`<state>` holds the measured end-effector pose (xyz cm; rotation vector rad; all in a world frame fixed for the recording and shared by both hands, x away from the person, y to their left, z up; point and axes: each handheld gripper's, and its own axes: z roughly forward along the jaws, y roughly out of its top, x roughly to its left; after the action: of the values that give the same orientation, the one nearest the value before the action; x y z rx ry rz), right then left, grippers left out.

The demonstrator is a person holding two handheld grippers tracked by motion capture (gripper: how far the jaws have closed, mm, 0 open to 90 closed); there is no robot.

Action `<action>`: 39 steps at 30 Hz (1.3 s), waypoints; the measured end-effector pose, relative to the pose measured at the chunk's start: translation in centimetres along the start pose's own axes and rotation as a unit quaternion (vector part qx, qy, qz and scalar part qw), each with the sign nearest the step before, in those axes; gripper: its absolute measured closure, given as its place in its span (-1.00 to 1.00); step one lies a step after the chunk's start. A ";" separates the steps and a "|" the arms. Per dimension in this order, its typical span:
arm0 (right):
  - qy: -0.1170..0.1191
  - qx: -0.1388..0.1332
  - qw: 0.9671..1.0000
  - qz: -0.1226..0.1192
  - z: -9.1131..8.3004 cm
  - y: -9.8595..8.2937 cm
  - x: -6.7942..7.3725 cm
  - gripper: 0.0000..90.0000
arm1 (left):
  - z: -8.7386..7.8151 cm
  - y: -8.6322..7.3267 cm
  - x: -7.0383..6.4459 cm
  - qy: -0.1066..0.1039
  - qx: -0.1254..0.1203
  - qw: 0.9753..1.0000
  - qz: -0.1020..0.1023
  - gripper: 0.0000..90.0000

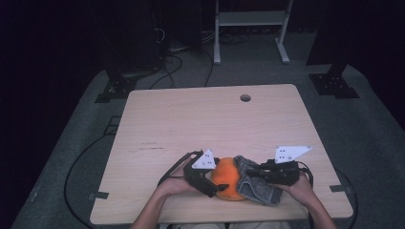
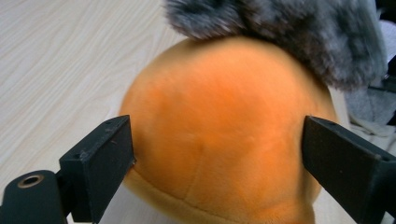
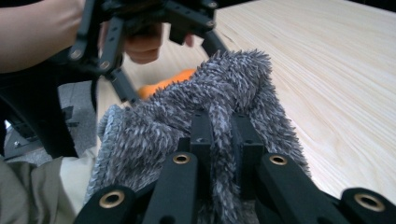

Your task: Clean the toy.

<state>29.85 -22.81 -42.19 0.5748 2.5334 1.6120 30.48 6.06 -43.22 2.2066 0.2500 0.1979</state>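
An orange plush ball (image 1: pixel 228 179) sits on the wooden table (image 1: pixel 200 124) at the near edge, directly in front of the person, between the two grippers. The left gripper (image 1: pixel 213 187) approaches the ball from the left side of the high view; in the left gripper view, its two black jaws stand wide apart, one on each flank of the ball (image 2: pixel 224 135), both close against the plush surface, though it cannot be told whether they press into it. A grey fuzzy cloth (image 1: pixel 253 183) lies draped against the right side of the ball and hangs down toward the table edge; in the left gripper view the cloth (image 2: pixel 289 32) covers the top of the ball. The right gripper (image 1: pixel 255 172) comes in from the right, and in the right gripper view its jaws are drawn narrow, pinching a fold of the cloth (image 3: pixel 205 107) between them. In that same view a strip of the orange ball (image 3: pixel 166 81) shows beyond the cloth, with the left gripper (image 3: pixel 140 28) and the left hand (image 3: pixel 42 32) farther off. The right hand (image 1: pixel 305 188) holds its gripper just right of the cloth. A round hole (image 1: pixel 245 98) lies near the far edge of the table.
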 end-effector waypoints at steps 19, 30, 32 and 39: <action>-0.004 -0.005 1.000 0.013 1.2 1.8 0.5 0.80 | 0.4 0.1 -1.4 0.002 0.008 0.998 0.055 -0.59; -0.063 0.035 0.997 0.007 -0.9 -0.4 0.0 0.80 | 0.2 -0.3 -0.7 0.008 0.013 0.999 0.030 -0.59; -0.058 0.030 0.998 -0.002 -1.1 -0.4 0.6 0.80 | 0.1 -0.3 -0.5 0.015 0.015 0.999 0.026 -0.59; -0.035 0.046 0.997 -0.053 -0.4 0.7 2.3 0.80 | -0.4 -0.4 0.3 0.007 0.010 1.000 -0.026 -0.85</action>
<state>27.84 -22.10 -41.14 0.4866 2.5500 1.4214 30.67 6.69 -43.29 2.2159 0.3175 0.1824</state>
